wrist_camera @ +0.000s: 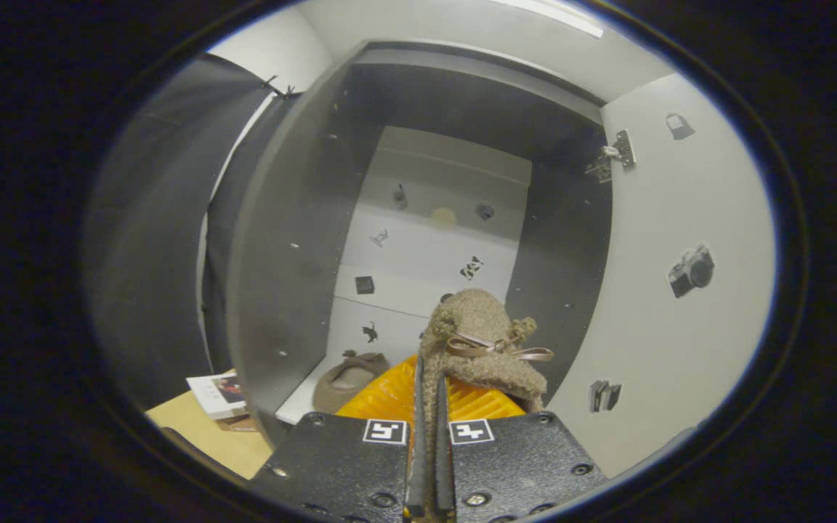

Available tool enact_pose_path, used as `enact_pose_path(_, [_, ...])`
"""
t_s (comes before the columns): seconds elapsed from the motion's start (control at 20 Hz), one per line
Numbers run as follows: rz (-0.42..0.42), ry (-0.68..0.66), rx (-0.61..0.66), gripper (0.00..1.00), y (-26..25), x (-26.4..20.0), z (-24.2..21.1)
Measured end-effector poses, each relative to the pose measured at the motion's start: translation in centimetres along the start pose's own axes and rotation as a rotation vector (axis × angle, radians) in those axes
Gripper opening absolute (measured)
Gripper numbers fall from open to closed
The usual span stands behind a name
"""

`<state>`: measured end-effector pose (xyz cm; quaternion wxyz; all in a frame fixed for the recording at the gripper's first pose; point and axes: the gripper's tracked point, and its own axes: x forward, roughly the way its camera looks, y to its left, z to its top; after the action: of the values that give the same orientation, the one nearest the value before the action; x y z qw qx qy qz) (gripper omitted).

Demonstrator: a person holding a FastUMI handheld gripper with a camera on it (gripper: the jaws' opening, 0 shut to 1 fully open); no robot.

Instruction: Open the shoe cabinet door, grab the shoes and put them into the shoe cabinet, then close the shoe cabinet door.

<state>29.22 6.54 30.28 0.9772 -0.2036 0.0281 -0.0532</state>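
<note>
My gripper [429, 385] is shut on a fuzzy tan shoe [480, 338] with a ribbon bow; both fingers pinch its rim, and the shoe hangs just ahead of the fingertips. It is held in front of the open shoe cabinet [433, 240], whose pale back panel carries small stickers. A second matching shoe [349, 378] lies on the cabinet floor, left of my fingers. The cabinet door [680, 276] stands open on the right, held by a metal hinge [616, 156].
The cabinet's dark left wall [284, 247] stands close on the left. A booklet [216, 396] lies on a wooden surface [208, 436] outside the cabinet, lower left. Stickers dot the inner face of the door.
</note>
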Motion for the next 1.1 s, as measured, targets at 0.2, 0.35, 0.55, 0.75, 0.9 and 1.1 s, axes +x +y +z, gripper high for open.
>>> enact_pose_path(0.2, [-0.019,0.040,-0.030,0.08,-0.9,5.7,-1.1])
enact_pose_path(0.35, [0.002,0.052,-0.063,0.08,-0.5,8.4,-2.2])
enact_pose_path(0.55, [0.036,0.123,-0.027,0.10,-0.3,11.4,-5.3])
enact_pose_path(0.75, [0.020,0.151,0.007,0.11,-0.8,13.6,-8.2])
enact_pose_path(0.9, [0.050,0.125,0.029,0.12,-0.9,15.2,-9.3])
enact_pose_path(1.1, [0.067,0.083,0.004,0.13,-0.5,16.6,-10.0])
